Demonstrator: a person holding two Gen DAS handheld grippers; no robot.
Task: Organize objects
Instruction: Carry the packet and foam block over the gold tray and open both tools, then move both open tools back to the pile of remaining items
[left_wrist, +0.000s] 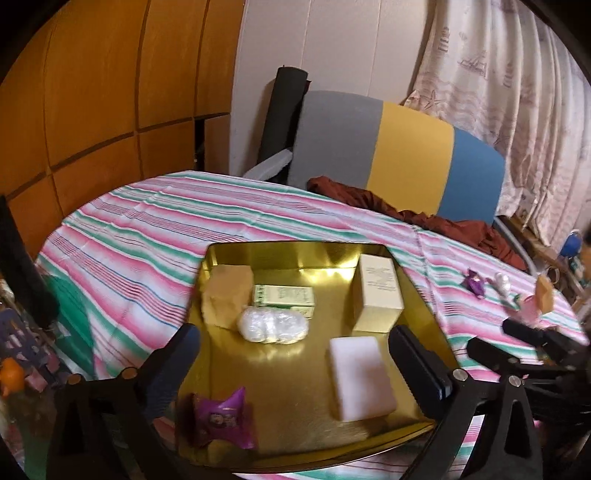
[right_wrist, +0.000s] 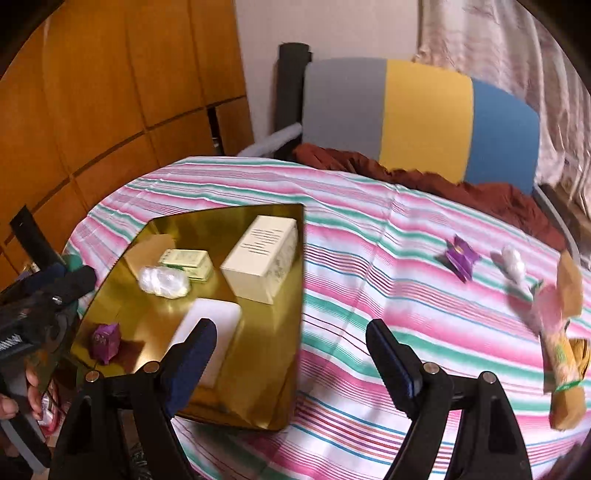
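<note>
A gold tray lies on the striped tablecloth. In it are a cream box, a green box, a tan block, a clear wrapped bundle, a white sponge and a purple candy. My left gripper is open above the tray's near part. My right gripper is open and empty over the tray's right edge. Loose on the cloth to the right lie another purple candy, a white wrapped piece and blurred tan and pink packets.
A chair with a grey, yellow and blue back stands behind the table, with a dark red cloth draped at the table's far edge. Wooden panels are at the left and a curtain at the right.
</note>
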